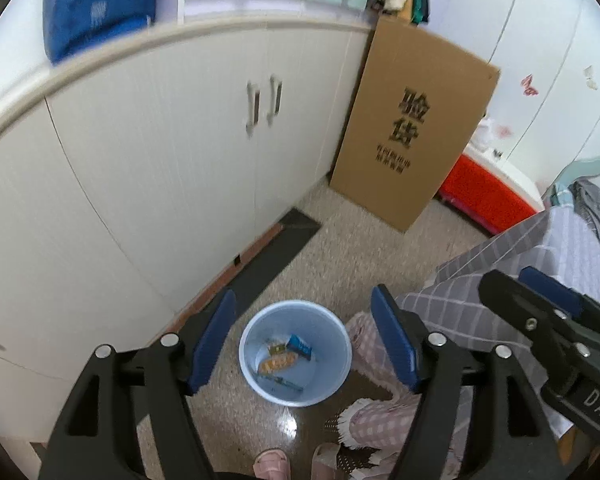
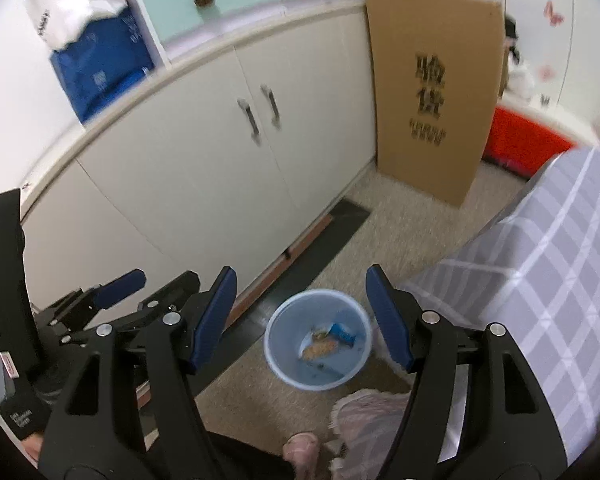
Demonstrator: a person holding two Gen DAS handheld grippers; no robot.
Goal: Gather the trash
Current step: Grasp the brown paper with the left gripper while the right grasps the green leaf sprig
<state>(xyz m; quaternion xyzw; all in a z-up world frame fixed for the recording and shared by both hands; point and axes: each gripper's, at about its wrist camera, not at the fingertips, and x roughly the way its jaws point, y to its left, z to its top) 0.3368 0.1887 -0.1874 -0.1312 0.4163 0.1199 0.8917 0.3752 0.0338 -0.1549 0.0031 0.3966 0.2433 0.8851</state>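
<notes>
Beside the blue bin [image 1: 295, 392], a cardboard box [image 1: 412, 120] leans against cabinets [image 1: 172, 152].

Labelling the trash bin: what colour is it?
Light blue bin, clearest in the left wrist view.

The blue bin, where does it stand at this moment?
The blue bin stands on the speckled floor, low and central in both wrist views, between the white cabinet on its left and the grey checked cloth on its right.
</notes>
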